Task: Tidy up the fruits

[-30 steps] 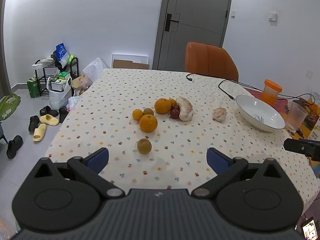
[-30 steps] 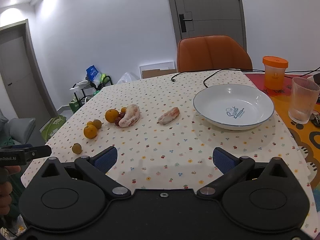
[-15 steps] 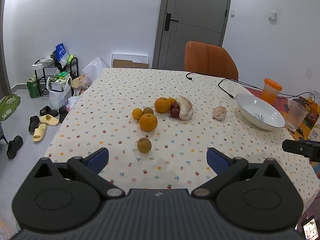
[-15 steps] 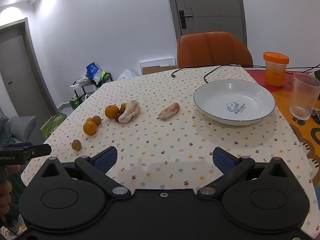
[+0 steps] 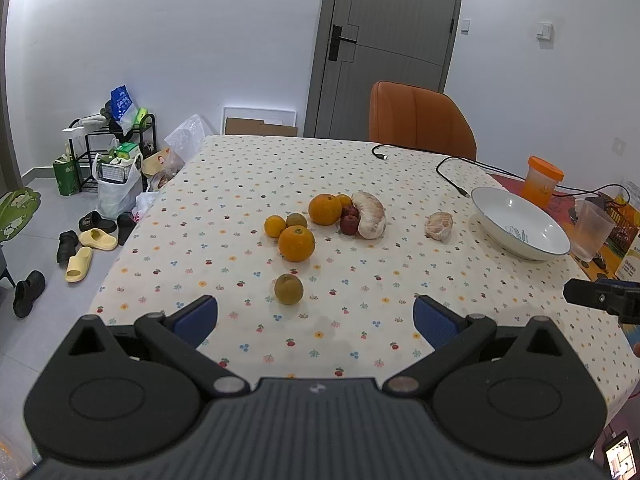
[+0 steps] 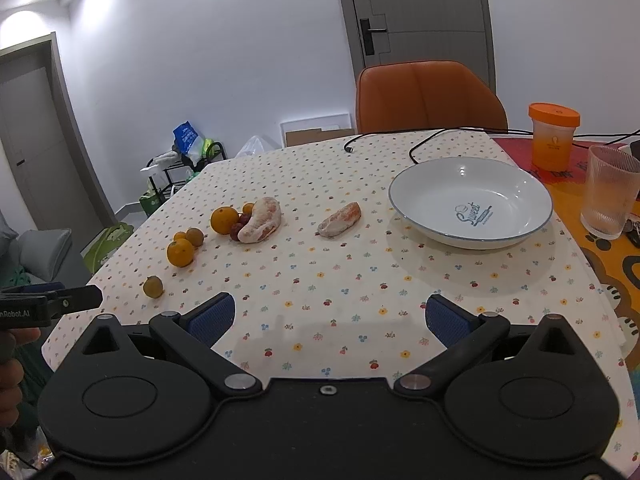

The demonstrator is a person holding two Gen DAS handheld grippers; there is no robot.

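Fruit lies loose on the flowered tablecloth [image 5: 248, 184]. A small greenish-brown fruit [image 5: 288, 289] is nearest my left gripper [image 5: 316, 316], which is open and empty just short of it. Behind it sit an orange [image 5: 296, 243], a second orange [image 5: 325, 209], small red fruits [image 5: 349, 224] and two peeled pomelo pieces [image 5: 371, 219] [image 5: 439, 225]. The white bowl [image 6: 432, 184] stands empty at the right. My right gripper [image 6: 328, 316] is open and empty over the near tablecloth [image 6: 320, 280], with the pomelo pieces [image 6: 261, 225] [image 6: 340, 219] and the bowl ahead.
A ribbed glass [image 6: 609, 193] and an orange-lidded jar [image 6: 553, 136] stand right of the bowl. A black cable [image 6: 424, 140] runs across the table's far side. An orange chair [image 5: 420, 120] is behind the table. Shoes and bags [image 5: 88, 236] lie on the floor at the left.
Both views have shifted slightly; the fruit and bowl sit a little higher in the frames. Nothing on the table has moved and both grippers remain open.
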